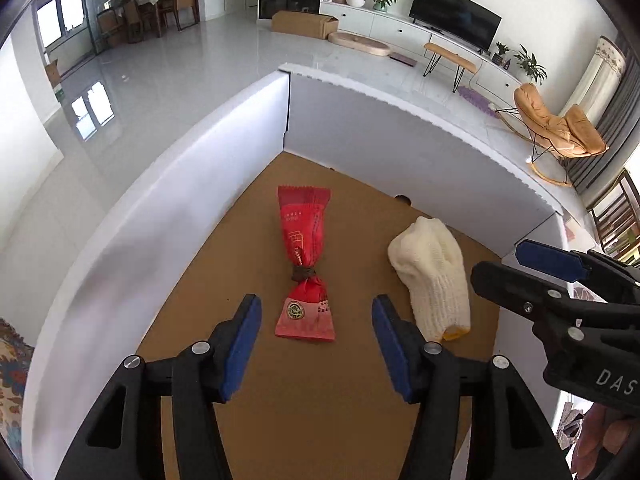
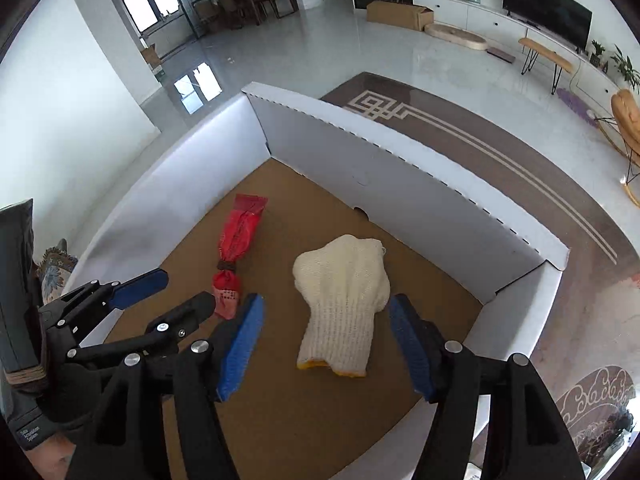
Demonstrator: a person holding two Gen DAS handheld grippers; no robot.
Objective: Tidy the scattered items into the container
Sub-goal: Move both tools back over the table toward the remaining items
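Observation:
A white cardboard box (image 1: 360,128) (image 2: 360,152) with a brown floor holds two items. A red snack packet (image 1: 304,264) (image 2: 236,240), tied at its waist, lies on that floor. My left gripper (image 1: 316,312) (image 2: 186,288) hangs open over its near end, pads clear of it on both sides. To the right lies a cream knitted glove (image 1: 432,276) (image 2: 344,296) with a yellow cuff. My right gripper (image 2: 326,306) (image 1: 498,264) stands open with the glove between its blue pads, which do not press on it.
The box walls rise on the left, far and right sides. Beyond them are a glossy tiled floor (image 2: 320,48), a brown patterned rug (image 2: 500,160), a TV cabinet (image 1: 400,24) and an orange rocking chair (image 1: 560,128). A person's hand (image 1: 600,440) shows at the lower right.

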